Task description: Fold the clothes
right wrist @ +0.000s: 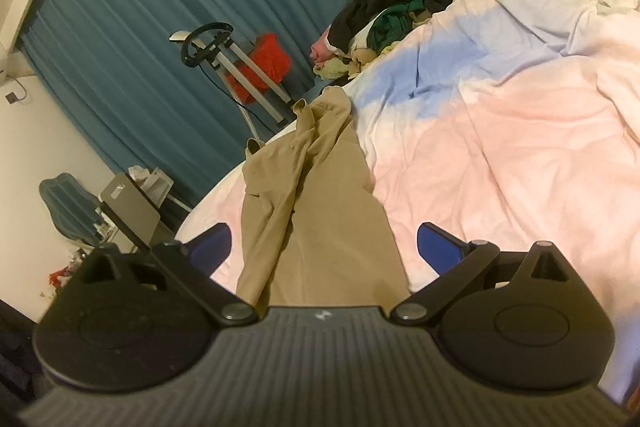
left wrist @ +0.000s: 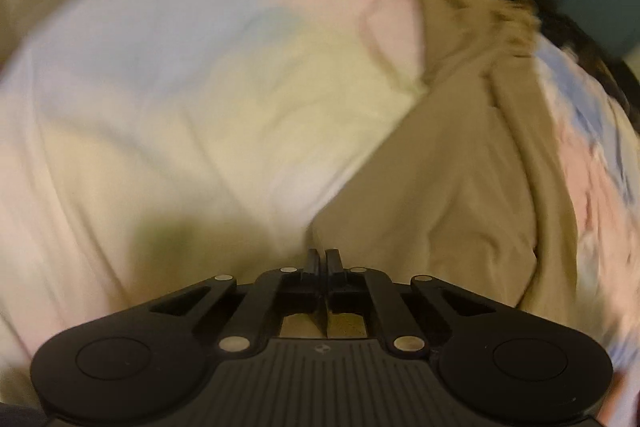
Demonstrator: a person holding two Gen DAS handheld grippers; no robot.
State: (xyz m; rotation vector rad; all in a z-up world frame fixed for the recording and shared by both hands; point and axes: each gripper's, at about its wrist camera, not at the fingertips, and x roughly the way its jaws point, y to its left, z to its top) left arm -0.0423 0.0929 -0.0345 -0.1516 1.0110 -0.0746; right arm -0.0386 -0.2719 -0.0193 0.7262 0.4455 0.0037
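The khaki trousers [right wrist: 316,211] lie lengthwise on the pastel duvet [right wrist: 520,131], running toward 11 o'clock from the right gripper [right wrist: 324,247], whose 2 blue fingers [right wrist: 438,251] stand spread either side of the cloth. The left gripper [left wrist: 323,259] has its fingers pressed together at the trousers' edge; whether cloth is pinched I cannot tell.

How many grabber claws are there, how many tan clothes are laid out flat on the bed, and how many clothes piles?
Grabber claws: 2, the left gripper and the right gripper
Tan garment: 1
Clothes pile: 1
Total: 4
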